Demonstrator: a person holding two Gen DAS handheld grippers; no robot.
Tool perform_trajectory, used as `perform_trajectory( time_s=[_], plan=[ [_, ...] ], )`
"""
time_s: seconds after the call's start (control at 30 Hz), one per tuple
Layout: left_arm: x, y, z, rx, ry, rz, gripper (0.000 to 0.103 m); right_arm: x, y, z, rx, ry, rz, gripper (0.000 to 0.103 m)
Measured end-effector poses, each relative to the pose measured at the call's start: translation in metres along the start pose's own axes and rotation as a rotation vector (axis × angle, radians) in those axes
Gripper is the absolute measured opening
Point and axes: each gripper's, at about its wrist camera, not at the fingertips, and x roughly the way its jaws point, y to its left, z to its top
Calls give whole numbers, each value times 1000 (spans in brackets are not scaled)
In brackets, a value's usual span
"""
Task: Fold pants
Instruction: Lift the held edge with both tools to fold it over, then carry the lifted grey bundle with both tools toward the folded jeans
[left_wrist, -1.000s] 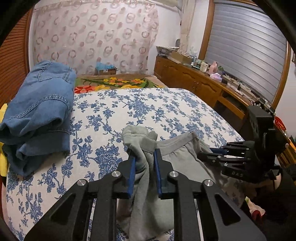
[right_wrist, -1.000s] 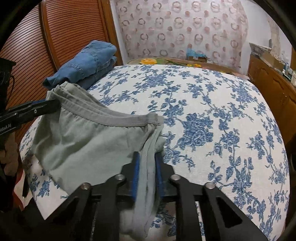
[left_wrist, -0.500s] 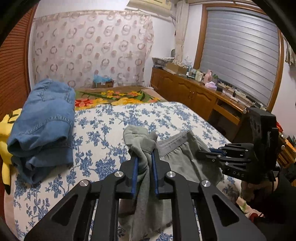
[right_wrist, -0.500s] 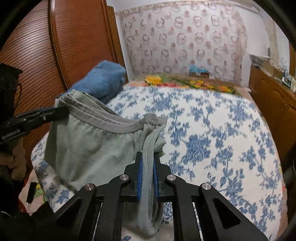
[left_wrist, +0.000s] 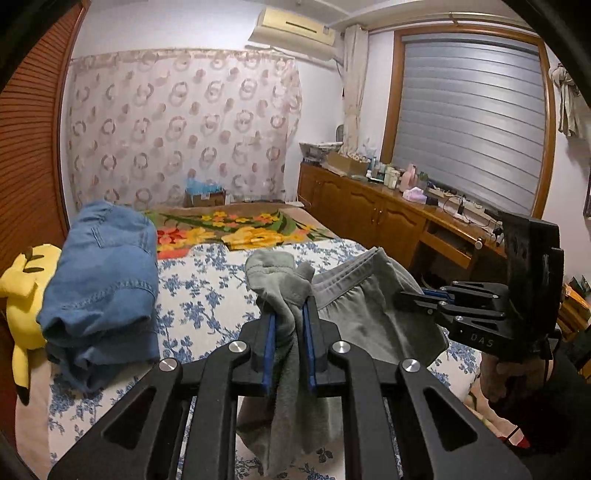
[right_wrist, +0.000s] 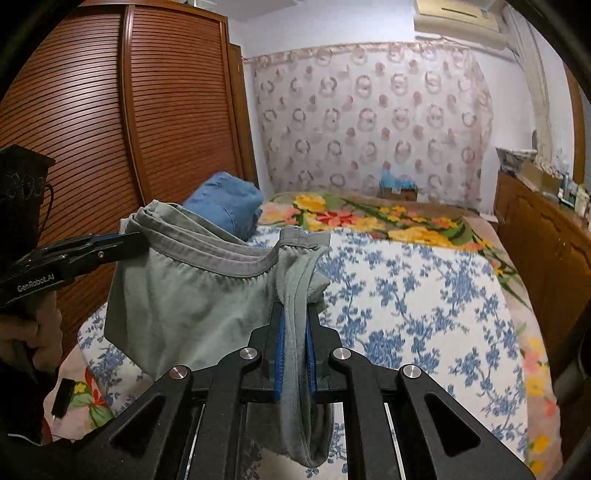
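Grey-green pants hang stretched between my two grippers above the near end of the bed. My left gripper is shut on one bunched end of the waistband; it shows at the left of the right wrist view. My right gripper is shut on the other end of the waistband; it shows at the right of the left wrist view. The pants hang down from the elastic waistband, with their lower part hidden behind the grippers.
The bed has a blue-flowered white cover and a bright floral blanket at the far end. Folded blue jeans lie at the bed's left, beside a yellow plush toy. A wooden wardrobe stands left, a wooden counter right.
Both grippers have lifted the pants up off the bed. The views have tilted up, and the waistband now hangs in the air between the grippers.
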Motion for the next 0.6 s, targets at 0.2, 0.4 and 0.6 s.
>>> perform_trajectory(
  time_s=[0.2,0.4,0.6],
  plan=[
    [2,8,-1,-7,5,19,15,8,2,4,-19,-4,16,10],
    [14,24,-5,-40,29,49,15,32,2,12,-38,10,47,10],
    [18,44,0,-78,25,86,15,61,4,33,-80,9,85,10]
  ],
)
